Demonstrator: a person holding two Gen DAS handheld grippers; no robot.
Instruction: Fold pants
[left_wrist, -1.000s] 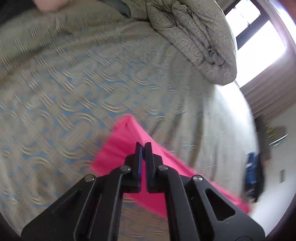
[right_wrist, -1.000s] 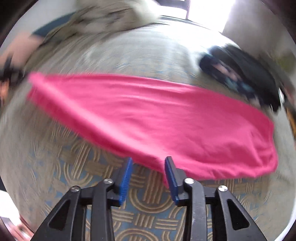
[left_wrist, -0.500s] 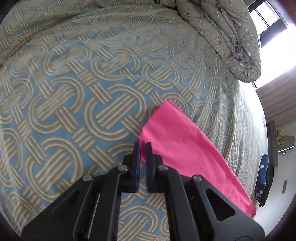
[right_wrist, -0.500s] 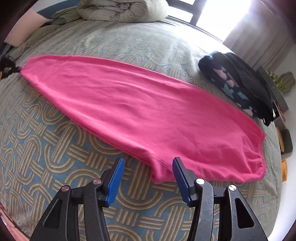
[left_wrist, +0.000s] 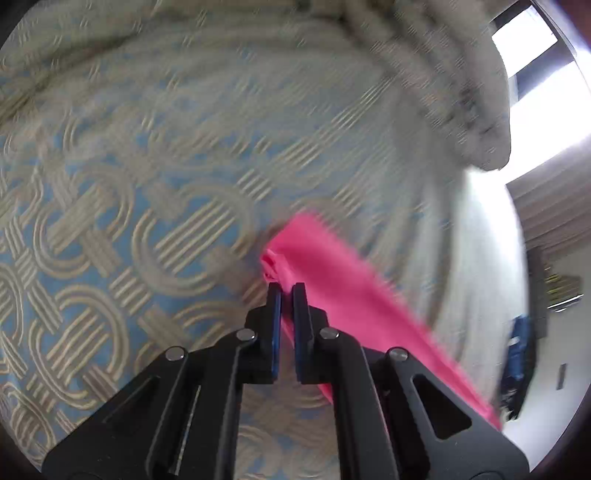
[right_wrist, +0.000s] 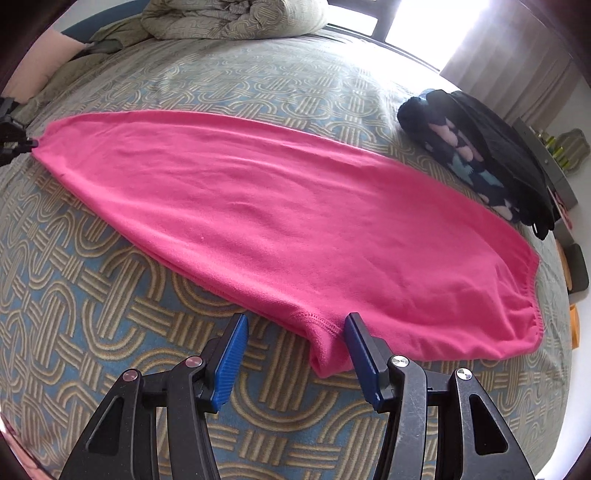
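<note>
Currently left gripper (left_wrist: 287, 291) clamped on pink pants (right_wrist: 295, 221) hem; right gripper (right_wrist: 295, 326) spread wide, straddling crotch point. Risk: one-sided pull skews fabric across bed (right_wrist: 110, 295).

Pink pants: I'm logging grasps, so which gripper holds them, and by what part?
The left gripper is shut on the pink pants at the bunched leg end. The right gripper is open, holding nothing.

Bright daylight, blown-out window (left_wrist: 546, 96) glare, left view motion-blurred, right view sharp, fisheye-curved edges
</note>
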